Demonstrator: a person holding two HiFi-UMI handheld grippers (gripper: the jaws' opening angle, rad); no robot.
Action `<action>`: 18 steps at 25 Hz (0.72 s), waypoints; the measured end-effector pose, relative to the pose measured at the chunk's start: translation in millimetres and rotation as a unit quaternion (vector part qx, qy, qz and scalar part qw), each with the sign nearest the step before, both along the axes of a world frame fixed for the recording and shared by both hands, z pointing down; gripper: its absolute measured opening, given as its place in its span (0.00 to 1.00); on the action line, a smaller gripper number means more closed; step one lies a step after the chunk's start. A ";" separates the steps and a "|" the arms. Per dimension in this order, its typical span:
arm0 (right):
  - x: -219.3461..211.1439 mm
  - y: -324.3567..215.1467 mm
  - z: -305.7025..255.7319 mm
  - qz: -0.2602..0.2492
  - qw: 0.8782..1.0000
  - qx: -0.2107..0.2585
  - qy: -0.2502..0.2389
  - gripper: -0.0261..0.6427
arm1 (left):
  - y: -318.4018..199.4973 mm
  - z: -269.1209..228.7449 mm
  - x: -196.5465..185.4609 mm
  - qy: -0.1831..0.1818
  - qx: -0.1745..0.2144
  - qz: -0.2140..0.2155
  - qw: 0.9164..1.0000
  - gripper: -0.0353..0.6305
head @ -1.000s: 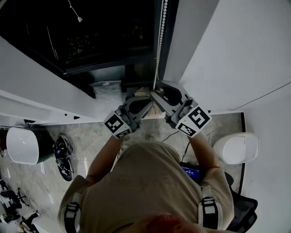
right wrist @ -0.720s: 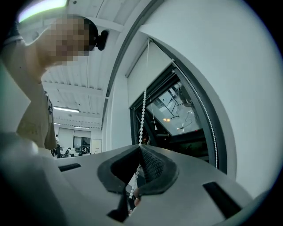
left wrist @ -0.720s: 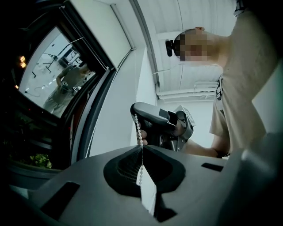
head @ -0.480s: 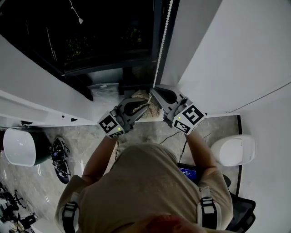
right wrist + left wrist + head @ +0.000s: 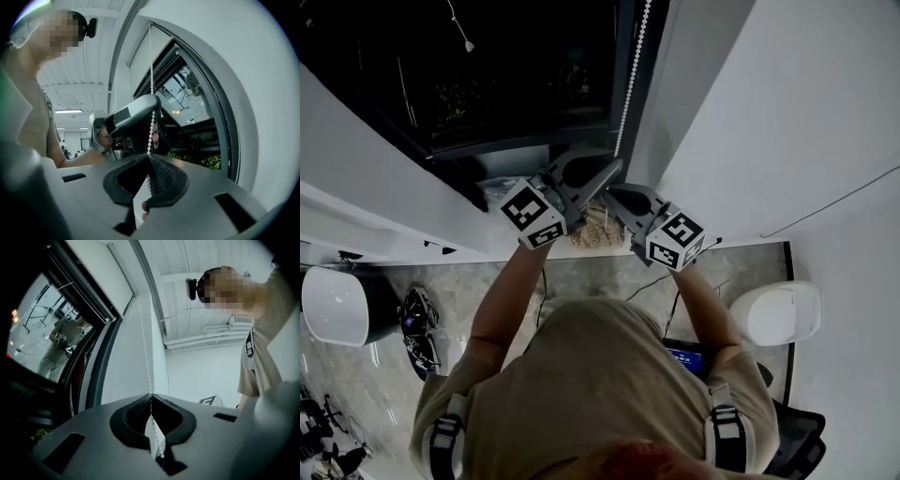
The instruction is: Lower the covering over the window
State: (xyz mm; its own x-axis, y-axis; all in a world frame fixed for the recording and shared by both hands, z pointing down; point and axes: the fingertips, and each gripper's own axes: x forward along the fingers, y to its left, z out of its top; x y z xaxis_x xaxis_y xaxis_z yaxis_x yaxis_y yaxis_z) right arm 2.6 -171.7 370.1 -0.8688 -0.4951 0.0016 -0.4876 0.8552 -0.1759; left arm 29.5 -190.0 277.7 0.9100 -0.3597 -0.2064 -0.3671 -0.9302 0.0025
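The dark window point(image 5: 487, 75) fills the upper left of the head view. The covering itself we cannot make out for certain; it appears to sit rolled up above the frame, so our only handle on it is the bead chain point(image 5: 630, 66) hanging down the window's right edge, at upper centre.

Left of centre, our left gripper point(image 5: 611, 170) reaches up and to the right to the chain. Its own view shows the jaws pressed together with the beads pinched in the seam between the pads.

Just below and to the right, our right gripper point(image 5: 609, 194) points up and to the left at the same chain. Its jaws are likewise clamped, with the chain threaded through the pads and the left gripper visible higher up the strand.

The plain white wall point(image 5: 787, 112) takes up the right side.

We judge this a hand-over-hand pull. To do it well, we should draw straight down along the chain's own line rather than out from the wall, so the beads do not skip. We should keep both hands on the same strand. One jaw should let go only while the other holds firm.
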 end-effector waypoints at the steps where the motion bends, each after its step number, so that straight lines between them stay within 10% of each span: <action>1: 1.6 -0.4 0.8 0.001 1.000 0.002 0.006 0.05 | 2.2 0.9 -0.1 0.003 -0.003 0.003 1.000 0.08; 18: 50.7 24.4 -51.3 0.087 0.990 0.109 -0.001 0.06 | 10.6 16.5 -34.1 0.005 0.020 -0.055 0.998 0.08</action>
